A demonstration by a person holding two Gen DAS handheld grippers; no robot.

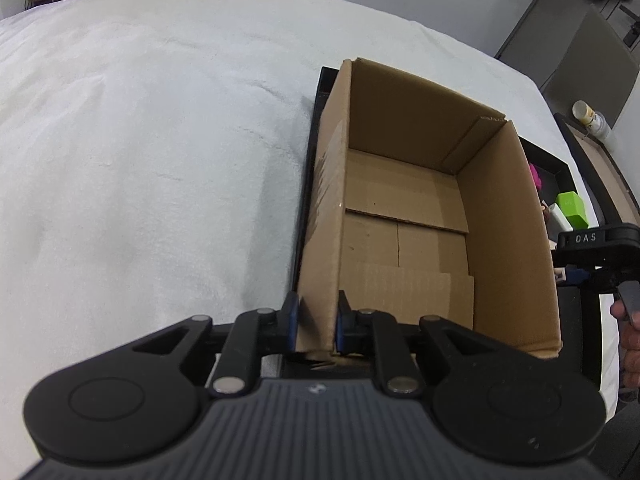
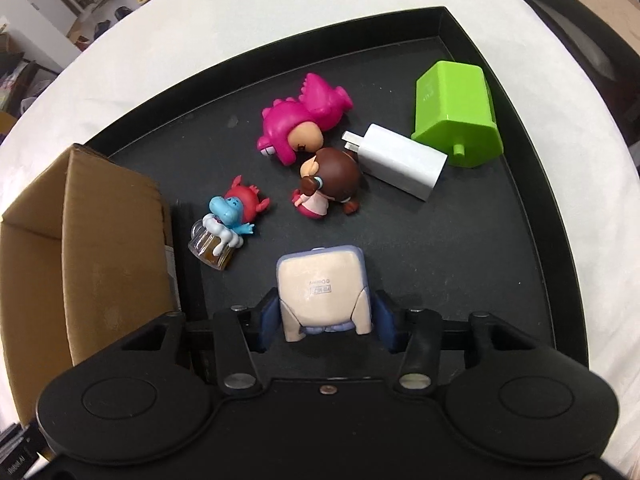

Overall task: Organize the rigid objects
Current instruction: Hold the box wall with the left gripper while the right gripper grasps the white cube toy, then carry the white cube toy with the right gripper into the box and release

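My right gripper (image 2: 326,318) points down into the black tray (image 2: 532,184), shut on a beige and lilac toy figure (image 2: 322,280) whose flat base faces the camera. Its blue pads (image 2: 269,322) lie against the figure's two sides. Beyond it on the tray lie a blue and red toy with a small jar (image 2: 230,220), a brown-haired doll (image 2: 330,184), a pink dinosaur figure (image 2: 304,120), a white charger (image 2: 400,160) and a green block (image 2: 456,116). My left gripper (image 1: 316,326) is shut on the near left wall of the empty cardboard box (image 1: 408,208).
The box stands at the tray's left end (image 2: 80,248), close to the jar toy. The tray sits on a white cloth-covered table (image 1: 140,140). In the left wrist view the right gripper's body (image 1: 600,248) and a hand (image 1: 628,336) show at the right edge.
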